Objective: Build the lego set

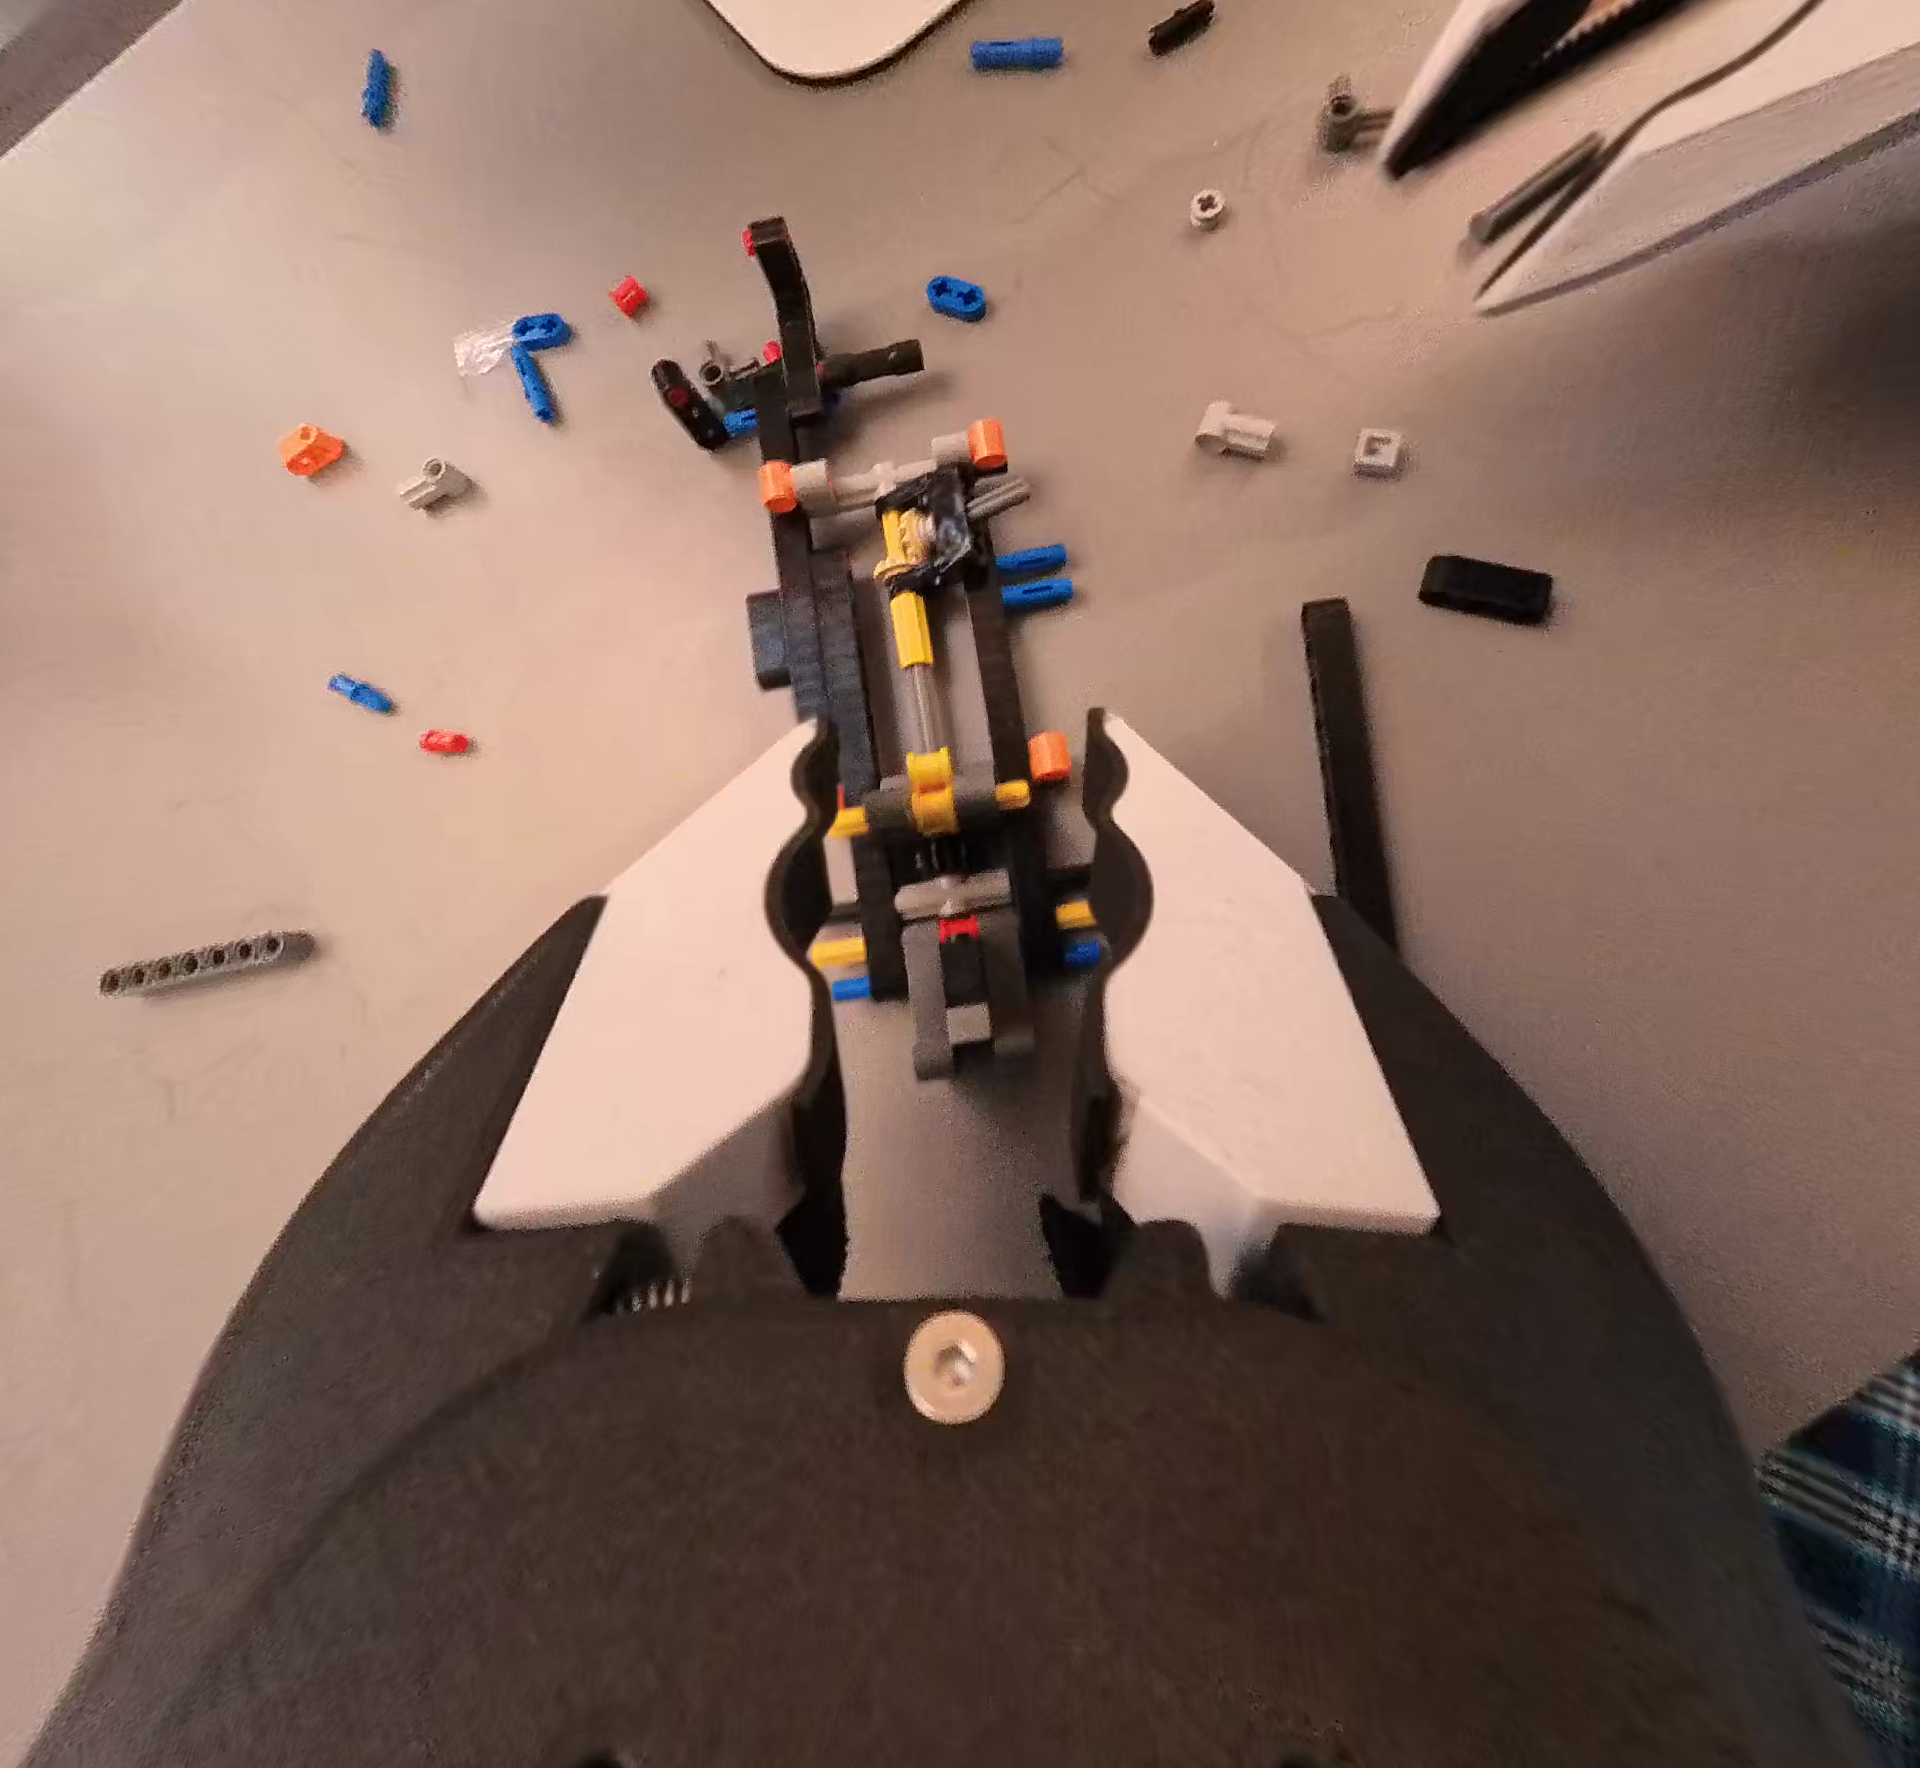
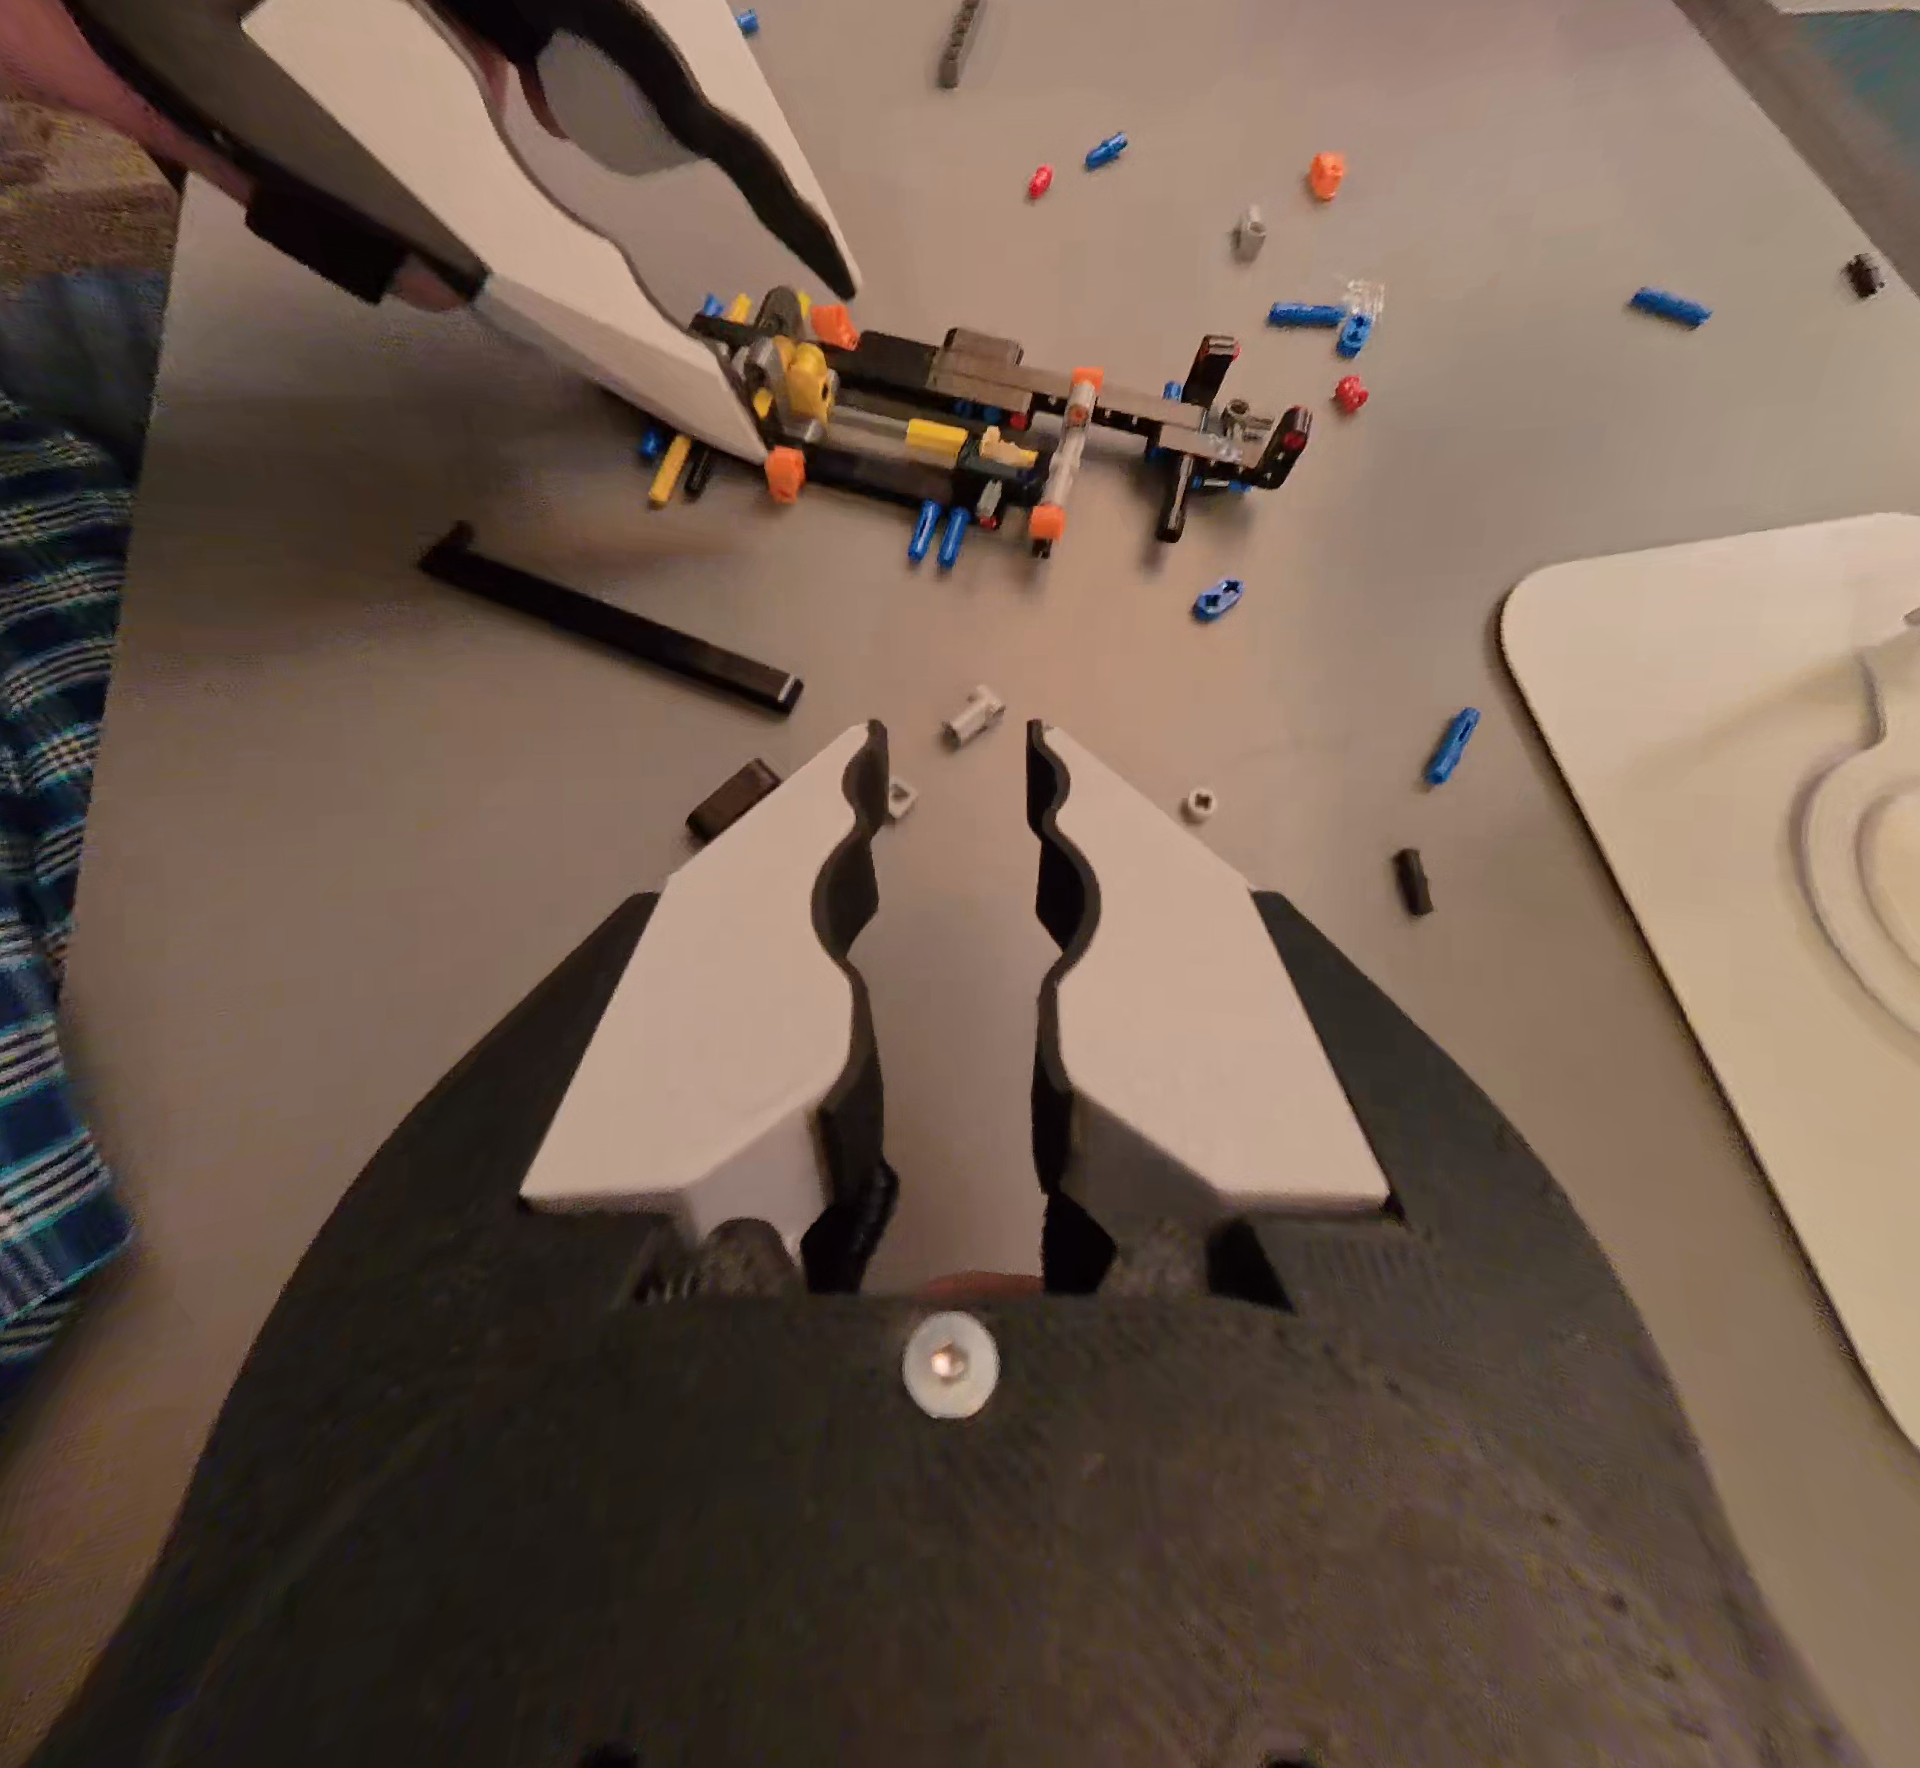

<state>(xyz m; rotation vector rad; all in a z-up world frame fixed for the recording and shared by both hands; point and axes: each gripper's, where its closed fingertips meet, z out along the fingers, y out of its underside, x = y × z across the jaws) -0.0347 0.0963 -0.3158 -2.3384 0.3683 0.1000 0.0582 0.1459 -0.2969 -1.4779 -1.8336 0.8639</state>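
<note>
The half-built lego model [image 1: 914, 679], a long black frame with yellow, grey, orange and blue parts, lies flat on the grey bench [image 1: 1558, 887] and fills the centre of the left wrist view; in the right wrist view it [image 2: 966, 425] sits just above centre, lying sideways. The left gripper [image 1: 956, 742] has its jaws standing either side of the model's near end; whether they press on it or only flank it cannot be told. From the right wrist view the same gripper [image 2: 790, 368] comes in from the upper left, tips at the model's left end. The right gripper [image 2: 956, 731] hangs over bare bench at lower centre, jaws apart with nothing between them, a small grey connector [image 2: 971, 716] just beyond the tips. A long black beam [image 2: 608, 622] lies left of centre, apart from the model. Loose blue, red, orange and grey pieces are scattered around. A white mat [image 2: 1662, 783] sits at the right edge.
</note>
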